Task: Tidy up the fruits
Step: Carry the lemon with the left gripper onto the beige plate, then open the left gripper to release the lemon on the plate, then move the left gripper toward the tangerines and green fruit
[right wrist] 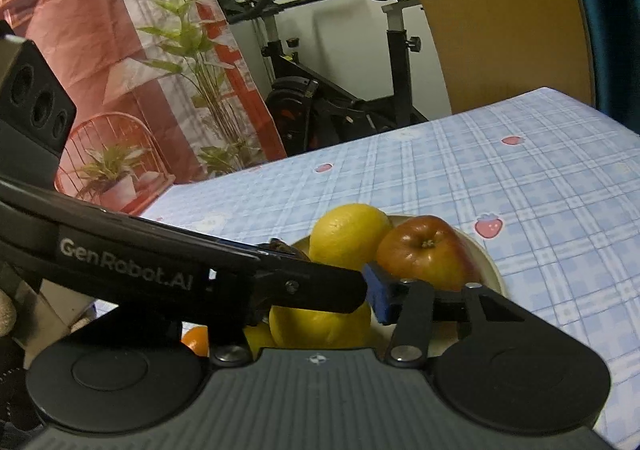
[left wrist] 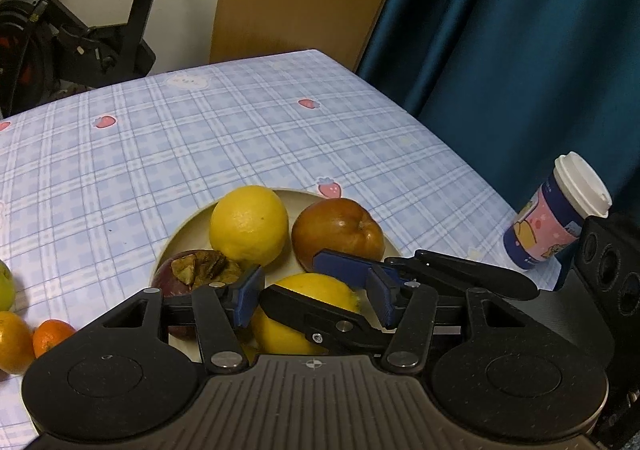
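Plate [left wrist: 182,228] crowded with fruit; tablecloth [left wrist: 200,138] beyond lies open.

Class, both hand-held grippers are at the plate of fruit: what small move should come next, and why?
Probably ease the left hand-held gripper back off the near lemon. It and the right hand-held gripper both straddle that lemon on the plate, fingers crossing; a gap beside one left pad suggests it has no grip.
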The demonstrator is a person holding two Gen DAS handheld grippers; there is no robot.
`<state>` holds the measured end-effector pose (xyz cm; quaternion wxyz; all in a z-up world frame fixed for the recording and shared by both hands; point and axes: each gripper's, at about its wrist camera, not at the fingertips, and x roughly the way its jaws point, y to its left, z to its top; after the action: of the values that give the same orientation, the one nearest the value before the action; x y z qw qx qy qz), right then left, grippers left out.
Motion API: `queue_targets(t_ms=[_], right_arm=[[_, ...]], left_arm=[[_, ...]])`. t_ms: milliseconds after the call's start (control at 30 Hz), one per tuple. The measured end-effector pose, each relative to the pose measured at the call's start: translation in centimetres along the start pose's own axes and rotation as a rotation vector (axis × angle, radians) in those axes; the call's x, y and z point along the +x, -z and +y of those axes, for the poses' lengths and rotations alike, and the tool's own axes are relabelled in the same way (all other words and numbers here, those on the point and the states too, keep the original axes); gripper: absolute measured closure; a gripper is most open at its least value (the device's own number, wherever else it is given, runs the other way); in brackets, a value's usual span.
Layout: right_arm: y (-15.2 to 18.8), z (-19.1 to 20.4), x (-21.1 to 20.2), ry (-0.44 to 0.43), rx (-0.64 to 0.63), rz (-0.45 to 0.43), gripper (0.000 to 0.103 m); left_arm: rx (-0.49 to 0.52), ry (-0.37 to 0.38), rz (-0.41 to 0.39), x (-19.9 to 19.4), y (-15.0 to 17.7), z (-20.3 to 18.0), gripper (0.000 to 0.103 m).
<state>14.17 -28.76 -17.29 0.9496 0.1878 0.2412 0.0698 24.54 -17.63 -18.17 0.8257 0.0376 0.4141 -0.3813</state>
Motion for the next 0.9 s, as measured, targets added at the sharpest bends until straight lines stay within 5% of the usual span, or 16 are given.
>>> queue_targets(t_ms=[333,633,900], right_arm=[[0.9,1.0,-0.8,0.02,-0.072,-0.052,0.051],[1.5,2.8,-1.8,0.005,-0.15,-0.14,0.051],[2.2,5.1,-1.1,-0.027,-0.234,-0.103,0.051]], left_arm=[[-0.043,-0.054,-0.124,-4.1,0.4,1.3,0.044],[-0.151,-0.292,-0.259,-11.2,3.8,5.4,0.043],[-0.221,-0.431,-0.303,-15.3,6.7,8.2,0.043]])
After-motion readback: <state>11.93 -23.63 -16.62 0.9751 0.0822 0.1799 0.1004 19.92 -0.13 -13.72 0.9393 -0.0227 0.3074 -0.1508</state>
